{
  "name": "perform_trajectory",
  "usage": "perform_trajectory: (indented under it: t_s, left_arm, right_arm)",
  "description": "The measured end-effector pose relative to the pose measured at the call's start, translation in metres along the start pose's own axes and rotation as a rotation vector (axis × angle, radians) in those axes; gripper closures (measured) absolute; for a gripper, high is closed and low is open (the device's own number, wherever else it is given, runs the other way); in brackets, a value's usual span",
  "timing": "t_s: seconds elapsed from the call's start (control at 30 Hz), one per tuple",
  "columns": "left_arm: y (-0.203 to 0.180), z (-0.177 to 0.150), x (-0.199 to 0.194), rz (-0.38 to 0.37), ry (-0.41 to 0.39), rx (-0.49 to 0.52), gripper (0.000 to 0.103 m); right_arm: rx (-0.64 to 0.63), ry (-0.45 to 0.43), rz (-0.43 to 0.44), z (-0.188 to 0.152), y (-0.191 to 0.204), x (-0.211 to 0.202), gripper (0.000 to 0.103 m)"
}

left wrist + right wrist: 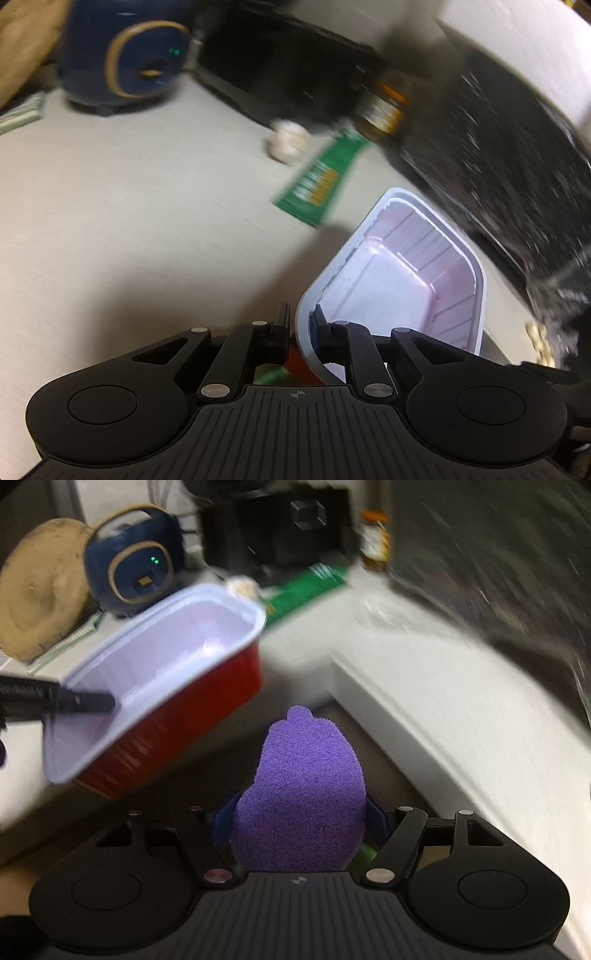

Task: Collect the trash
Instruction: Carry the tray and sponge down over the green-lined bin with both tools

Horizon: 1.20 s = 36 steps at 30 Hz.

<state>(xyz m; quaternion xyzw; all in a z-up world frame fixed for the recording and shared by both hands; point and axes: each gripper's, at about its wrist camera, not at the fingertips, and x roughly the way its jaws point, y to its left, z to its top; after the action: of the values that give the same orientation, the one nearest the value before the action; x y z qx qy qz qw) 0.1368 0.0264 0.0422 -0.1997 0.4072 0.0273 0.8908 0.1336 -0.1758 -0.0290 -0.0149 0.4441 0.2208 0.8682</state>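
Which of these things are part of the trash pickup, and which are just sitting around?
Part of the job:
- tray, gripped at its rim by the left gripper
- purple sponge, held in the right gripper
- green wrapper
- crumpled paper

Just lying about:
- blue appliance
- jar
- wooden board

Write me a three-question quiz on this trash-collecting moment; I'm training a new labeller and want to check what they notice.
1. True or false: the left gripper is clamped on the rim of the red tray.
2. What does the right gripper hold?
A. the purple sponge
B. the green wrapper
C. the crumpled white paper
3. Fill in: the green wrapper lies flat on the ____.

Key:
1. True; one finger is inside the tray's white interior, one outside.
2. A
3. Countertop, near the brown jar.
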Motion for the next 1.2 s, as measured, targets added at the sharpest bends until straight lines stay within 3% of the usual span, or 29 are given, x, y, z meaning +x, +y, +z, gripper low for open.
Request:
perform_trajectory:
  t_s: [0.23, 0.53, 0.67, 0.77, 0.9, 1.03, 1.2]
  left_arm:
    - [-0.021, -0.051, 0.029, -0.005, 0.173, 0.011, 0.088]
    - [0.019, -0.156, 0.121, 0.201, 0.529, -0.085, 0.088]
    - [0.035, -0.193, 0.166, 0.225, 0.643, -0.143, 0.088]
    - [0.031, -0.206, 0.190, 0.230, 0.636, -0.163, 0.088]
    - [0.021, -0.204, 0.216, 0.161, 0.497, -0.134, 0.081]
    - [0.027, -0.206, 0.246, 0.173, 0.527, -0.161, 0.071]
    - [0.033, -0.206, 0.241, 0.152, 0.486, -0.174, 0.072]
  right_arm:
    - [0.077, 0.132, -0.024, -0.058, -0.044, 0.016, 0.033]
    - [0.105, 0.318, -0.071, -0.127, -0.075, 0.050, 0.033]
    - [0.101, 0.361, -0.099, -0.146, -0.081, 0.052, 0.033]
    - [0.086, 0.376, -0.126, -0.152, -0.082, 0.052, 0.033]
    - [0.063, 0.388, -0.148, -0.153, -0.080, 0.051, 0.033]
    - [0.037, 0.393, -0.157, -0.153, -0.074, 0.056, 0.033]
    - [-0.043, 0.382, -0.144, -0.152, -0.057, 0.059, 0.033]
